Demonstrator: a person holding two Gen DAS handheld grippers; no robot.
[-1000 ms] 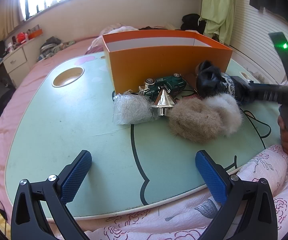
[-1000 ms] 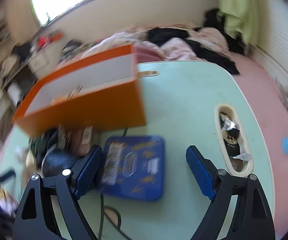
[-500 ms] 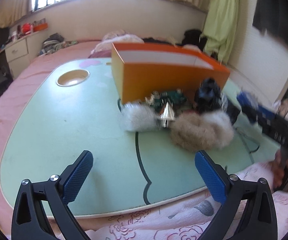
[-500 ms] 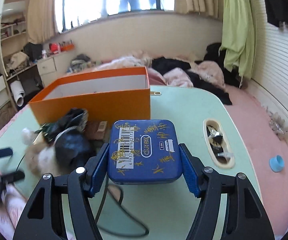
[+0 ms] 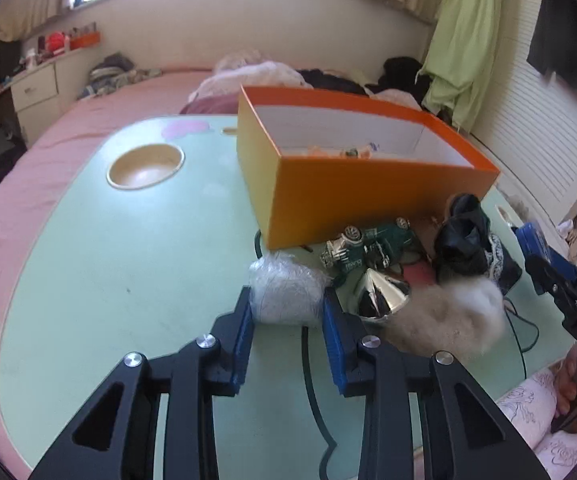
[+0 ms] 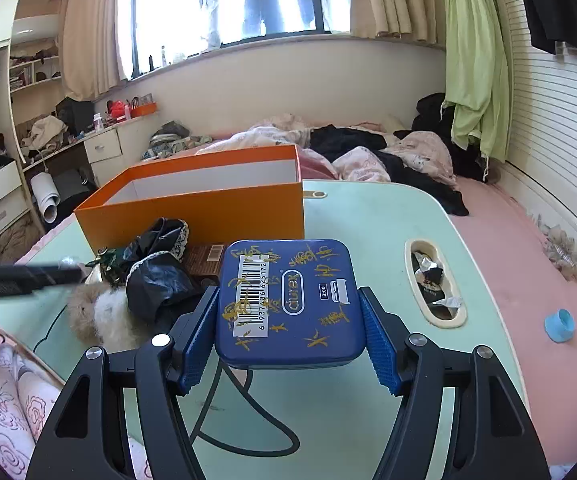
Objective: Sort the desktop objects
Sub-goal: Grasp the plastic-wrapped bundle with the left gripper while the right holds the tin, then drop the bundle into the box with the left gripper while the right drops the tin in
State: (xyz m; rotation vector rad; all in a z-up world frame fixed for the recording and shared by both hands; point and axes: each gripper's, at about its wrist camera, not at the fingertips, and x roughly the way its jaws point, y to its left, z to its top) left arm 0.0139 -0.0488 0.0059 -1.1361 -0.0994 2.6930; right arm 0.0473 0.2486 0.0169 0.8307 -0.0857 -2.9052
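In the left wrist view, the left gripper (image 5: 287,309) is closing on a white fluffy bundle (image 5: 284,293) near the orange box (image 5: 352,192); being soft, it may slip out. In the right wrist view, the right gripper (image 6: 288,334) clamps a blue tin (image 6: 286,304) above the table (image 6: 372,224); smooth sides could slide.

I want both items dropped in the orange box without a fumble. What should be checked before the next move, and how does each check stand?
1. Right gripper clamped on the blue tin: ok.
2. Left gripper jaws closing around the white fluffy bundle; firm hold: cannot tell.
3. Orange box open on top, with room inside: ok.
4. Silver cone clear of the left gripper: not ok, it sits right beside one finger.
5. Black cable free of the tin: cannot tell.
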